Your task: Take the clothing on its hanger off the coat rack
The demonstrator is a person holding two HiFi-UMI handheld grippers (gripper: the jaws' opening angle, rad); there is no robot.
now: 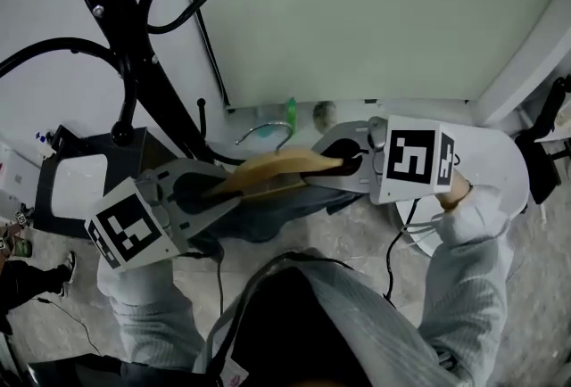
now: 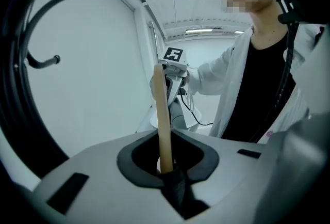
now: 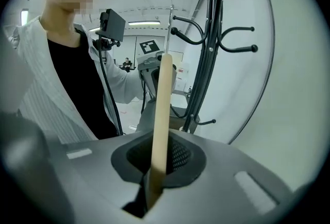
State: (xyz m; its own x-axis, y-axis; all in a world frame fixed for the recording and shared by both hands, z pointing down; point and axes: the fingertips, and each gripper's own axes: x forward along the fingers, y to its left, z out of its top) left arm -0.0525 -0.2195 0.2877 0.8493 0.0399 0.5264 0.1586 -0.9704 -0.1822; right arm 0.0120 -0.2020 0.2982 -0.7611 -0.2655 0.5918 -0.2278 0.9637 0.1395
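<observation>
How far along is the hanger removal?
Done: the metal hook hangs free, clear of the coat rack. In hand: left tongs and right tongs each clamp one end of the wooden hanger, garment beneath. Left: carry it away.

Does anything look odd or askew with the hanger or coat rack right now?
Nothing stands out: the left gripper and right gripper each clamp one end of the wooden hanger, its hook off the coat rack's arms.

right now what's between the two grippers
The wooden hanger spans from left gripper to right gripper, clothing draped below; clearest in the head view.
</observation>
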